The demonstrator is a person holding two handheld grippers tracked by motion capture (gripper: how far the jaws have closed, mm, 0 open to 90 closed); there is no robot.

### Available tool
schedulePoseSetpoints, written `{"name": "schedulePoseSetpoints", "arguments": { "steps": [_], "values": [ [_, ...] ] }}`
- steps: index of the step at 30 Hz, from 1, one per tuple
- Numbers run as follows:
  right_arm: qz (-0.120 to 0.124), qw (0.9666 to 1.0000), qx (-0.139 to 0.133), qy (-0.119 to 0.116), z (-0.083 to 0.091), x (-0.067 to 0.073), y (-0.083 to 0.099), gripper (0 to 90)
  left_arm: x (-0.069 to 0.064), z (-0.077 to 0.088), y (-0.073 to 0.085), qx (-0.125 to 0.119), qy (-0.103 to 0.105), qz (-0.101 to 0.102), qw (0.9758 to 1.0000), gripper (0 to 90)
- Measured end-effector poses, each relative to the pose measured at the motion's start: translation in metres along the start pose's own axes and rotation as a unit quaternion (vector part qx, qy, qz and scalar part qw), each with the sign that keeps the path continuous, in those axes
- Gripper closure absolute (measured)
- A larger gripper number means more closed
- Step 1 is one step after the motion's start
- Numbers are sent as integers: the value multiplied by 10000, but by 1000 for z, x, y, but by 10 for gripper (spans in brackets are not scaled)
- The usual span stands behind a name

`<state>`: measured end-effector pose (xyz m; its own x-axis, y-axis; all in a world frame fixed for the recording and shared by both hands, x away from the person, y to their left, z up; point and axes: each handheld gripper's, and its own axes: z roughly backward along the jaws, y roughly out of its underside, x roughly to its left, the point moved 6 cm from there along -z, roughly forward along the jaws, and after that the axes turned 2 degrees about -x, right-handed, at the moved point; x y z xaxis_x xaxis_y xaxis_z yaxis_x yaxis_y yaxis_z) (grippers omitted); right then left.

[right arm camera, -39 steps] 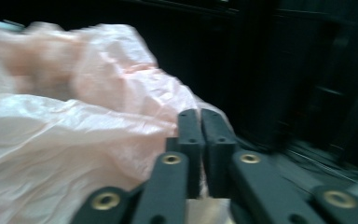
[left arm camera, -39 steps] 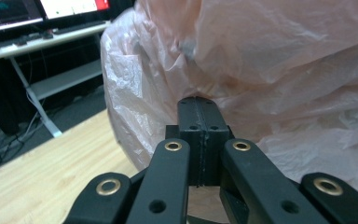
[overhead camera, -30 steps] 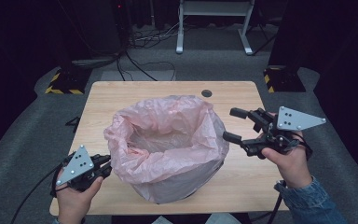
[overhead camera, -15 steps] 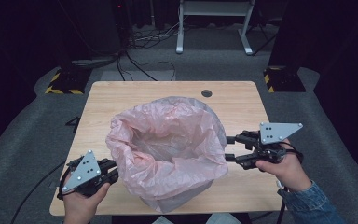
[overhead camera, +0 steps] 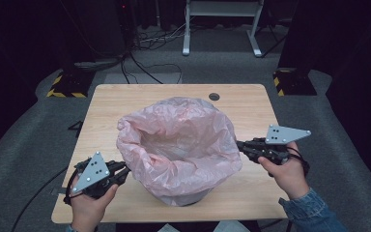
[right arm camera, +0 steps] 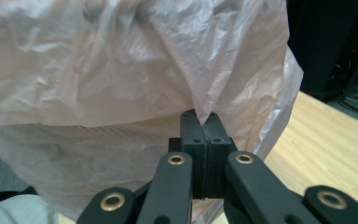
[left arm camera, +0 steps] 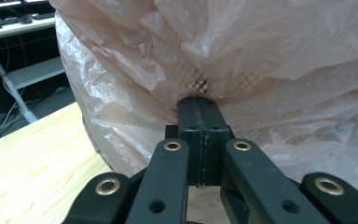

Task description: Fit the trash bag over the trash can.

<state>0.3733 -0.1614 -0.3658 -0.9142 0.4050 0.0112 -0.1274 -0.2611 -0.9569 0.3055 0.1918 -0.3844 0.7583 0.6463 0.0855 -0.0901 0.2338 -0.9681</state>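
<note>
The thin, crinkled pink plastic bag (overhead camera: 178, 145) sat near the middle of the light wooden table (overhead camera: 125, 99), draped over a round bin whose mesh wall (left arm camera: 200, 84) showed faintly through the film, its mouth open and its rim folded down outside. The left gripper (overhead camera: 121, 173) was clamped on the film at the bag's left side, and the right gripper (overhead camera: 241, 146), its jaws having just been closing, had pinched a fold on the right. With both sides gripped, I judged the grasping done and the pulling of the liner, down or off, not yet begun.

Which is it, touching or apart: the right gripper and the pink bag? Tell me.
Touching. In the right gripper view the right gripper has its jaws shut on a fold of the pink bag, the film pinched between them.
</note>
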Motion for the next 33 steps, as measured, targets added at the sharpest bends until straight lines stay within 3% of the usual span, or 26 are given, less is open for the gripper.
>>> {"name": "schedulePoseSetpoints", "arguments": {
  "steps": [5, 8, 11, 22, 27, 33],
  "values": [
    [-48, 9997, 231, 52, -15, -2, 15, 900, 7, -9, 13, 264, -30, 191, 9995, 900],
    [-85, 9989, 450, 62, -22, -2, 28, 900, 7, -13, 24, 603, -76, 58, 9981, 900],
    [-164, 9977, 655, 37, -28, -1, 44, 900, 4, -16, 32, 767, -18, 60, 9970, 900],
    [-433, 9953, 866, 22, -32, -3, 81, 900, 10, -21, 64, 1034, 37, 390, 9939, 900],
    [-495, 9915, 1201, -19, -38, -1, 105, 900, 10, -26, 77, 1317, 13, 361, 9906, 900],
    [-629, 9869, 1486, -85, -35, 5, 130, 900, 10, -26, 99, 1539, 34, 558, 9865, 900]
  ]
}}
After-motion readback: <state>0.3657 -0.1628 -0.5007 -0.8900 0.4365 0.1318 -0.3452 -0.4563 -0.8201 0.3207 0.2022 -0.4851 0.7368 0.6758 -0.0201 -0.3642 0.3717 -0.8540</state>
